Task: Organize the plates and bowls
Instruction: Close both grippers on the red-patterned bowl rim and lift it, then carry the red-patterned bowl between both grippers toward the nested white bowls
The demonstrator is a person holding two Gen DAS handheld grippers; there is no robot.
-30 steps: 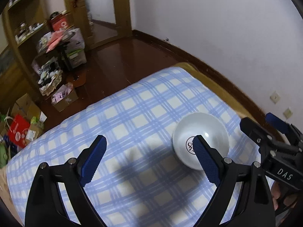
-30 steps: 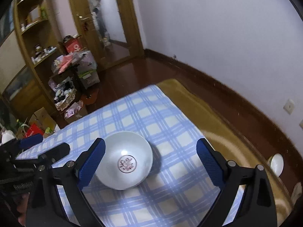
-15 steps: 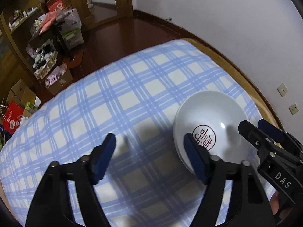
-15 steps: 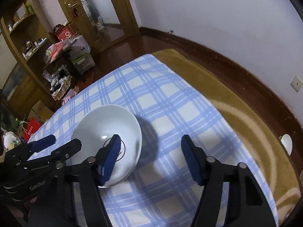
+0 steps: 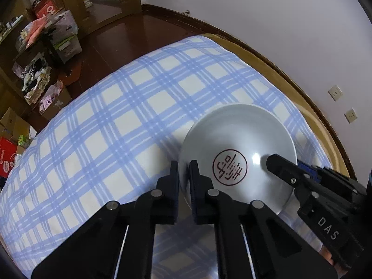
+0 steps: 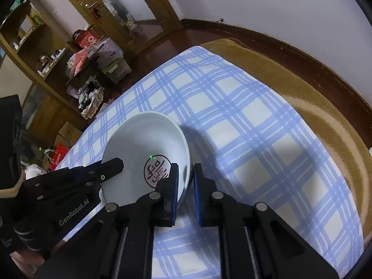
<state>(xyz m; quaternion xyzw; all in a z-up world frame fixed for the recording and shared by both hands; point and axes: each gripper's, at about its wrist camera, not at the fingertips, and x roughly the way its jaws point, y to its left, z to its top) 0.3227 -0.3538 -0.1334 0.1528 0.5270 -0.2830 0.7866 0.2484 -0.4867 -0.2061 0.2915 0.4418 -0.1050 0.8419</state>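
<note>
White bowl (image 5: pixel 237 144) gripped at opposite rims by both claws

The left claw (image 5: pixel 184 174) has just been closed on the near-left rim; the right claw (image 6: pixel 186 176) on the right rim; the bowl is seated on the checked bed cover (image 5: pixel 130 107) between them.

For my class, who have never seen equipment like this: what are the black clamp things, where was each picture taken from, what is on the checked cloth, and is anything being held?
No robot is here: a person holds a two-finger clamp in each hand, with a wide-angle camera on each clamp looking along its fingers. One picture comes from the left gripper, the other from the right gripper; each also shows the other clamp at its edge. On the blue checked cloth sits one white bowl with a red seal mark inside. Both clamps have just closed on the bowl's rim, one finger inside and one outside, on opposite sides. Both grip it; whether it has left the cloth I cannot tell.
</note>
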